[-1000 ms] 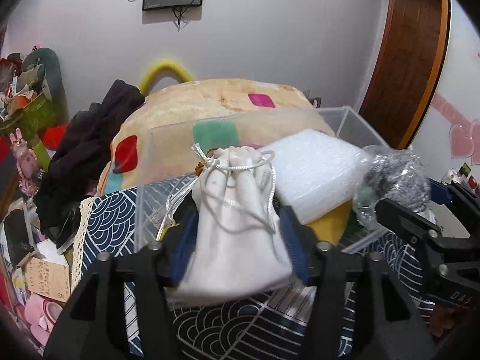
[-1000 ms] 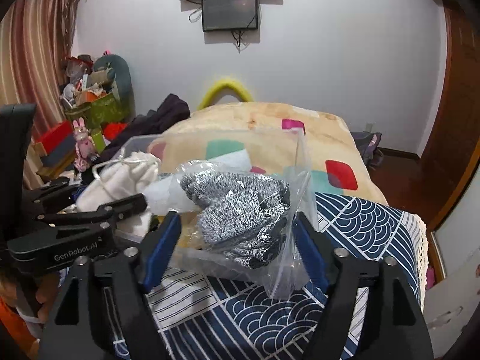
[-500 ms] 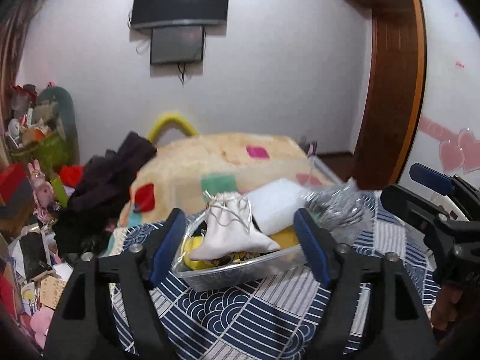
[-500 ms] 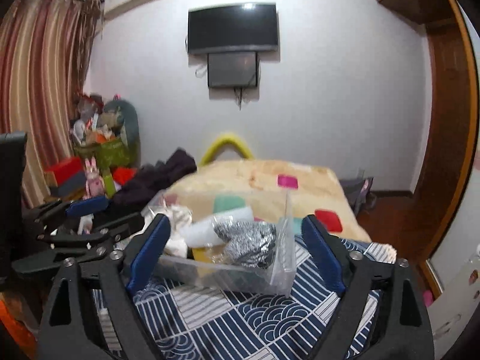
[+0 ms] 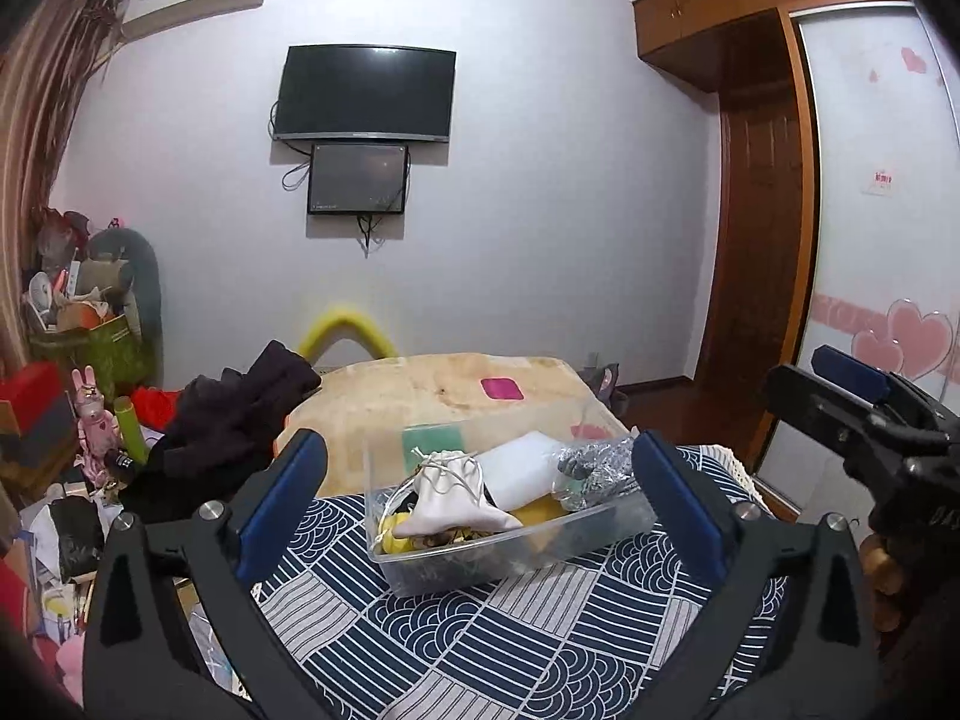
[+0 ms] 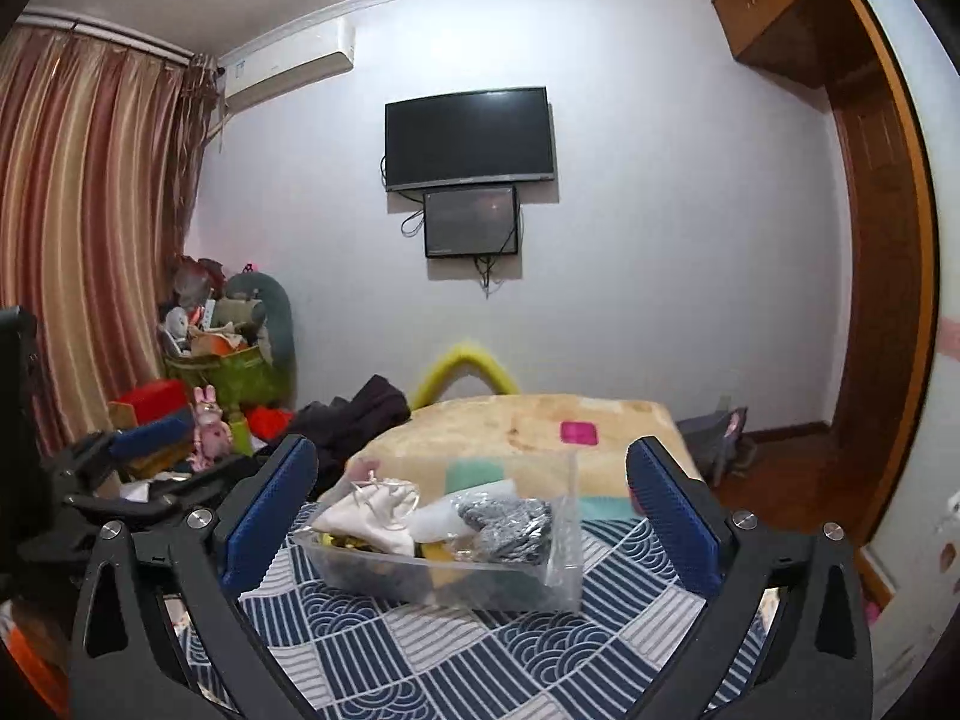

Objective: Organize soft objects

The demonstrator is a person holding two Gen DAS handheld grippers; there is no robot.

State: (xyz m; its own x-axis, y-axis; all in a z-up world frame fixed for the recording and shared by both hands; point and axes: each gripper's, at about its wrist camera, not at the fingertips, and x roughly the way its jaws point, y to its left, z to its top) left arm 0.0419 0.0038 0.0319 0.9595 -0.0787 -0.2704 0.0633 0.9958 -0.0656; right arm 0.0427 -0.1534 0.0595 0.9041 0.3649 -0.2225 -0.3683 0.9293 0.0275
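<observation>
A clear plastic bin (image 5: 510, 564) (image 6: 384, 570) stands on a blue-and-white patterned tablecloth (image 5: 480, 642). Inside lie a white drawstring pouch (image 5: 450, 498) (image 6: 378, 510), a white foam piece (image 5: 522, 468) (image 6: 438, 519) and a grey knit item in a clear bag (image 5: 594, 468) (image 6: 510, 519). My left gripper (image 5: 477, 441) hangs back from the bin, its jaws opening with nothing between the blue pads. My right gripper (image 6: 471, 450) is likewise pulled back, jaws opening and empty. Each gripper shows at the edge of the other's view.
Behind the table is a bed with a beige patched blanket (image 5: 432, 396) and a heap of dark clothes (image 5: 240, 414). Toys and boxes are piled at the left (image 5: 102, 342). A wooden wardrobe (image 5: 756, 300) stands at the right.
The left gripper let go of the pouch and the right let go of the bagged knit; both now lie in the bin. Both grippers drew back and up with jaws spreading wide.
</observation>
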